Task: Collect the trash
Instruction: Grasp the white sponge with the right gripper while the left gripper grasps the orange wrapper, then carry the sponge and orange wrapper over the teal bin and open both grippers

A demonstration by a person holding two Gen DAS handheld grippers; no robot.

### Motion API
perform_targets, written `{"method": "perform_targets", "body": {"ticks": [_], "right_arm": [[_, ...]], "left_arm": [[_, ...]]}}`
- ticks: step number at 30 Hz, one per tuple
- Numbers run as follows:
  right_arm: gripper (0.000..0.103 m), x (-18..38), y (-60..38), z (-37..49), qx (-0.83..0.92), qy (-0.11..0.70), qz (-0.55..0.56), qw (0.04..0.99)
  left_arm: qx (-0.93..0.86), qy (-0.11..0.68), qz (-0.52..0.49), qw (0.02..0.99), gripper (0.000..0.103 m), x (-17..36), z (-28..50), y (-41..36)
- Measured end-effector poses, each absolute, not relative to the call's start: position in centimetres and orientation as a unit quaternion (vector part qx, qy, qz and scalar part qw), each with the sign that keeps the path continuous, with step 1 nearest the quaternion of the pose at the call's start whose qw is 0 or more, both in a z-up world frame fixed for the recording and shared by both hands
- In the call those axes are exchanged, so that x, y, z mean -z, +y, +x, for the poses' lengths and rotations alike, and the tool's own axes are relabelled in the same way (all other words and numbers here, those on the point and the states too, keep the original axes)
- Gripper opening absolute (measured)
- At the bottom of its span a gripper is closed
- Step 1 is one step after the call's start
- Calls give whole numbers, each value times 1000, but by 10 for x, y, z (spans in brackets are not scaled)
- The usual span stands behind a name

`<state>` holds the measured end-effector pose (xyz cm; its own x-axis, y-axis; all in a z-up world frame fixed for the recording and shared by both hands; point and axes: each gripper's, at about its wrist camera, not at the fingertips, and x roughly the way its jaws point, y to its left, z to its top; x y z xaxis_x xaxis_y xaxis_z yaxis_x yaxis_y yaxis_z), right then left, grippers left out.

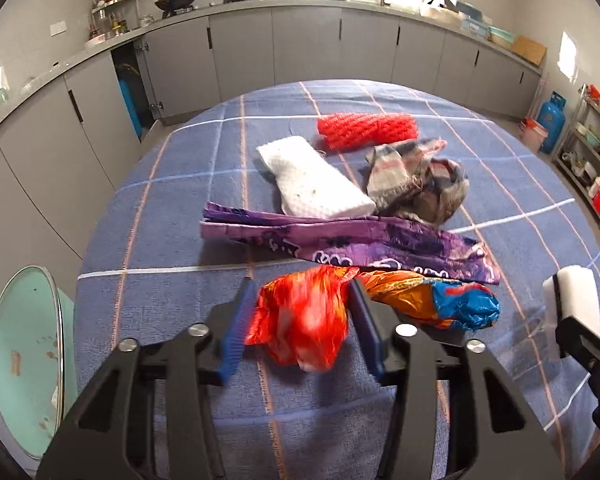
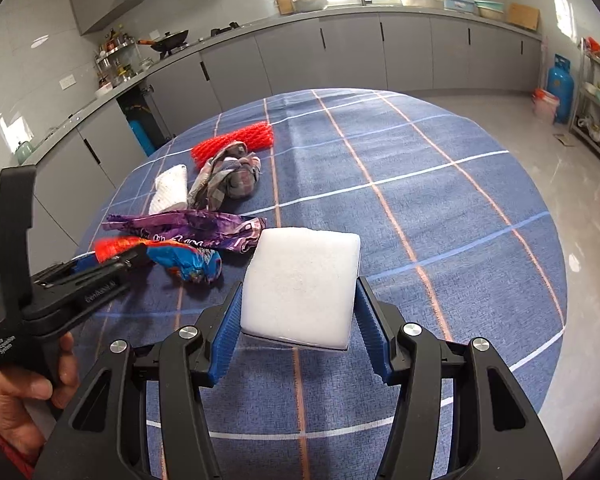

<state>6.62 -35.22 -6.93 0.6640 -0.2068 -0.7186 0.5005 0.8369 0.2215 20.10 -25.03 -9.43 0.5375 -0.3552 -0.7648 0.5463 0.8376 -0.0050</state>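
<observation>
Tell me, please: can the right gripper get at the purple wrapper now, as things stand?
Probably not yet. The right gripper is shut on the white foam block, so its jaws are full. The purple wrapper lies uncovered on the table, ahead and to the left.

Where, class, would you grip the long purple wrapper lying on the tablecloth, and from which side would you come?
Probably at the purple wrapper's bare left end, coming from above with the fingers across its narrow width. It lies flat and long; the white foam piece overlaps its middle, and the orange wrapper in the left gripper crowds its right part.
</observation>
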Motion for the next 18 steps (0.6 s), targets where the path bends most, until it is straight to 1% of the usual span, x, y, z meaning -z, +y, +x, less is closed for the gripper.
{"method": "perform_targets", "body": {"ticks": [3,5,10,18], "right_arm": [[55,68,-351,67,197,357,208,889],[55,64,-346,66,196,352,203,892],[55,51,-335,62,191,337,194,901],[55,26,-299,74,159,314,164,921]], "left_arm": [[270,398,106,870,24,92,198,-244],[271,395,106,871,23,90,193,-239],[262,368,116,884,22,71,174,-222],[184,332,117,918,22,40,159,-160]]}}
